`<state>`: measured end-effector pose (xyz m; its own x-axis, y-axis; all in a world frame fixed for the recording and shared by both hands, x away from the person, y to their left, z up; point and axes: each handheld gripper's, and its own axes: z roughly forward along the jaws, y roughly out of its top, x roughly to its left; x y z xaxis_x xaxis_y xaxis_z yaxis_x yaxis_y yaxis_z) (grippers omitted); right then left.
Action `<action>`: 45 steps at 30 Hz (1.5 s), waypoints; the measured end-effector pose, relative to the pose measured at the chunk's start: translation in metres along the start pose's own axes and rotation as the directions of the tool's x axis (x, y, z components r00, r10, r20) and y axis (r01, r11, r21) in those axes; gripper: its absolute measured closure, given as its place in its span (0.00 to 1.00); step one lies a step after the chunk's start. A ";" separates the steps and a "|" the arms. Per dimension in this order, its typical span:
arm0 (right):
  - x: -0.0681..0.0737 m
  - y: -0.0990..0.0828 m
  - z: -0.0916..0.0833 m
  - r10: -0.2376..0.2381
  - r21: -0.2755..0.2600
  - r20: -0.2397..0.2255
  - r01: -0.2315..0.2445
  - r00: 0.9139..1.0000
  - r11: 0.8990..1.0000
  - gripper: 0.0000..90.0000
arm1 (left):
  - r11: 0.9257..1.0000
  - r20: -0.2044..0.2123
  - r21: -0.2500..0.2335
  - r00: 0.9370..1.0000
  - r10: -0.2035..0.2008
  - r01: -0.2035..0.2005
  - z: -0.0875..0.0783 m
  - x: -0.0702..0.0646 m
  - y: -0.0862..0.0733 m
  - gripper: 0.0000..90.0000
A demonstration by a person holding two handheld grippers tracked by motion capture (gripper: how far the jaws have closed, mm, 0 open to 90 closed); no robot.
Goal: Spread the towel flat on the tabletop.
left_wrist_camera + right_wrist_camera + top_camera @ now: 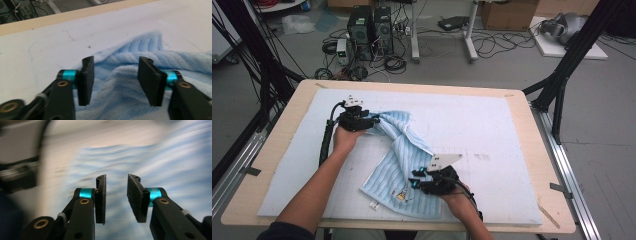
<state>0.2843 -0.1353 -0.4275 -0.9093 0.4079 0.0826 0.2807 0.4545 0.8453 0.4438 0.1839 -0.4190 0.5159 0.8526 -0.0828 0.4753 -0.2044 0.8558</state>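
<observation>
A: Where the light blue towel (404, 160) is laid, rumpled, on the white mat (482, 125) of the wooden table (542, 165), how are the tongs seen?

B: The left gripper (113, 80) is held at the towel's far corner, jaws parted wide, a fold lying loose between them, ungripped. The right gripper (116, 197) is held over the near edge, jaws a narrow gap apart, nothing pinched.

A: What is found around?

B: Two computer towers (369, 30) and tangled cables (492, 42) are seen on the floor beyond. Nothing is placed between grippers and cloth.

A: Counted?

B: One towel, one mat, two grippers
</observation>
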 end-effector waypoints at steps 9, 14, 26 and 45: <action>-0.048 0.032 0.025 -0.015 0.069 0.343 -0.010 0.939 0.998 0.63 | 1.000 0.048 -0.023 0.999 -0.017 0.019 -0.014 -0.001 -0.019 0.43; -0.066 0.027 0.036 -0.021 0.150 0.364 -0.037 0.931 0.988 0.88 | 1.000 0.071 -0.015 0.997 -0.017 0.019 -0.019 0.000 -0.026 0.43; -0.102 0.006 -0.001 0.137 0.096 0.591 -0.237 0.795 0.967 0.97 | 1.000 0.094 0.004 0.996 -0.004 0.003 -0.024 -0.011 -0.037 0.43; -0.087 -0.028 -0.052 0.285 -0.042 0.555 -0.316 0.781 0.948 0.62 | 0.995 0.240 0.074 0.969 0.050 -0.070 -0.034 -0.040 -0.053 0.54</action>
<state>0.3395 -0.2246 -0.4307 -0.4596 0.8881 0.0125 0.5403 0.2684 0.7975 0.3737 0.1773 -0.4441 0.6950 0.7009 -0.1601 0.4898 -0.2987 0.8191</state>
